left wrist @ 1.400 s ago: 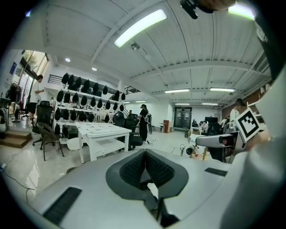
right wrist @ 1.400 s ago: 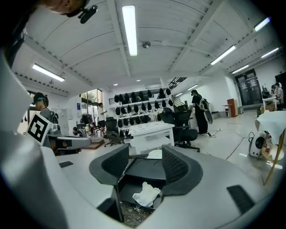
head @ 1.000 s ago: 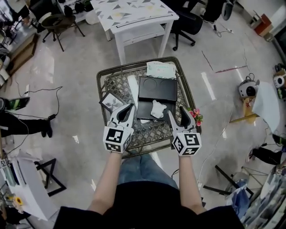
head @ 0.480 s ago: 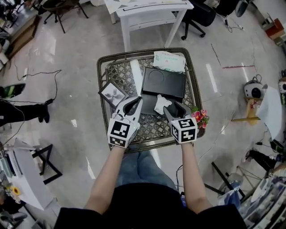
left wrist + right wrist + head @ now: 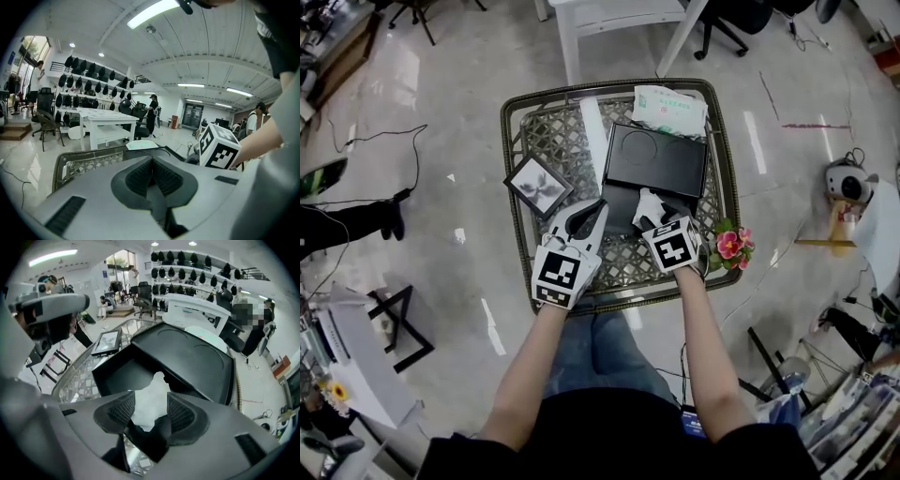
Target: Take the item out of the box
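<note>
The right tongs (image 5: 150, 409) are narrowed onto a white crumpled wad (image 5: 149, 397), which fills the gap between the two ribbed pads. The wad sits at the near edge of the open black box (image 5: 119, 376), over its shallow tray. The box's black lid (image 5: 197, 355) lies just beyond the tray, with two round outlines pressed into it.

The left tongs (image 5: 152, 164) are pressed together with nothing between them. In the head view they hover just left of the box, near its front corner and apart from the wad.

The box rests near the middle of a square wicker table (image 5: 512, 141). A small framed picture (image 5: 537, 185) lies to its left and a pale packet (image 5: 670, 105) lies at the far edge. A pink flower (image 5: 730, 246) is at the table's right rim, beside the right forearm
</note>
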`<state>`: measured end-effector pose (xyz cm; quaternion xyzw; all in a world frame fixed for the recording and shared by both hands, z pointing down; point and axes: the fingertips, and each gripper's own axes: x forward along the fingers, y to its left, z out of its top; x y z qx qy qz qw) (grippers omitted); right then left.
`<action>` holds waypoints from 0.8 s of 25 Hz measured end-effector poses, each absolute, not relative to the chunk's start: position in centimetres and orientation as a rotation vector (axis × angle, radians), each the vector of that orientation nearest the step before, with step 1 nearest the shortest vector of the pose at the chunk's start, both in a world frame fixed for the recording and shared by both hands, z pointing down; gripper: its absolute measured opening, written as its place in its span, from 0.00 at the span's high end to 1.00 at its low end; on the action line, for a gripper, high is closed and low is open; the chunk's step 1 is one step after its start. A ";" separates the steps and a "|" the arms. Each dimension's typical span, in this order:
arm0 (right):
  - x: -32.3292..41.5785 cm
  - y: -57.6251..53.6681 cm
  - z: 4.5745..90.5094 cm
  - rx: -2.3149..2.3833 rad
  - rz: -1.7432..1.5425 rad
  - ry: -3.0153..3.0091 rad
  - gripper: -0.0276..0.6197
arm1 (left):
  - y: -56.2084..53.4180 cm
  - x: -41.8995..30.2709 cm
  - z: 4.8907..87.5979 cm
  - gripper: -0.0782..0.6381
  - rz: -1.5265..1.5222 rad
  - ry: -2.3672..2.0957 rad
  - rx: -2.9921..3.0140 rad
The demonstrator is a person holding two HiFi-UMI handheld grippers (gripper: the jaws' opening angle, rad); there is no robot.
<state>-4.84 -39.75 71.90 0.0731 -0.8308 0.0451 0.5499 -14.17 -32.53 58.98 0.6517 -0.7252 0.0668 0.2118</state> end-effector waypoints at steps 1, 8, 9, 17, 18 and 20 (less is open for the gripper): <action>-4.8 -39.7 72.5 0.157 0.079 -1.944 0.63 | -32.4 -14.2 59.2 0.86 0.188 -2.013 1.807; -5.5 -39.7 74.8 0.113 0.063 -1.859 0.63 | -32.2 -14.4 60.0 0.86 0.186 -2.007 1.794; -5.6 -39.7 75.0 0.110 0.065 -1.850 0.64 | -32.2 -14.4 60.1 0.86 0.187 -2.005 1.794; -5.4 -39.1 75.5 0.063 0.083 -1.816 0.83 | -31.6 -14.0 60.5 0.86 0.187 -1.998 1.779; -5.4 -39.1 75.5 0.060 0.086 -1.815 0.85 | -31.6 -14.1 60.6 0.86 0.188 -2.000 1.775; -5.2 -39.2 75.5 0.054 0.091 -1.810 0.90 | -31.6 -14.2 60.7 0.86 0.188 -2.002 1.770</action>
